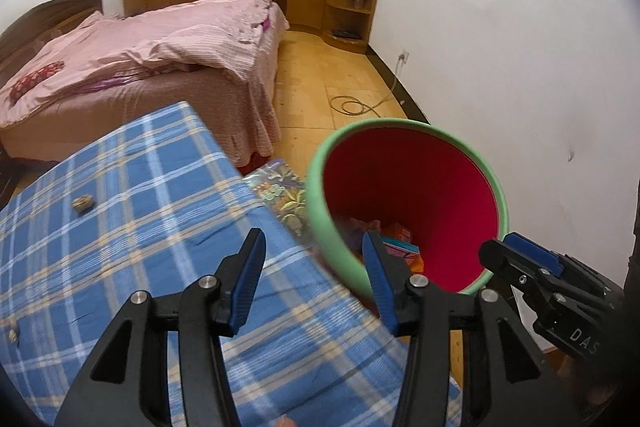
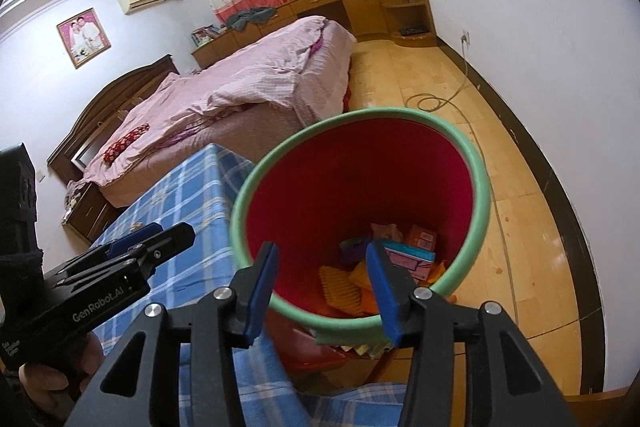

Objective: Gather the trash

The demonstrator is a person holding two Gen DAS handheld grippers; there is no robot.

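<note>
From the left wrist: my left jaws (image 1: 312,263) stand apart with nothing between the blue pads, poised over the corner of the bench (image 1: 120,227), which wears a blue plaid cloth. Just past that corner stands the bin (image 1: 320,211) — green outside, red within — its mouth tipped toward the lens. At its bottom lies the collected trash (image 1: 400,247): small cartons and wrappers in pink, orange and teal. One small brown scrap (image 1: 83,203) sits alone on the cloth, well apart from the bin. A second speck at the cloth's left edge is too small to identify. My right jaws (image 1: 516,247) enter at the lower right, beside the bin's rim.

From the right wrist: my right jaws (image 2: 322,265) are likewise parted and empty, hanging directly above the bin's (image 2: 480,195) open mouth. Below them the trash (image 2: 404,255) is plainer — a teal-and-pink carton, an orange box, yellow ridged wrappers, something purple. My left jaws (image 2: 152,231) reach in from the left over the plaid bench (image 2: 188,195), a hand (image 2: 48,387) gripping the handle below. Whether the pads are apart is hard to judge from this angle.

Behind — a bed (image 2: 240,87) under pink covers, and a cord (image 2: 432,103) coiled on the wooden floor (image 2: 520,187).
</note>
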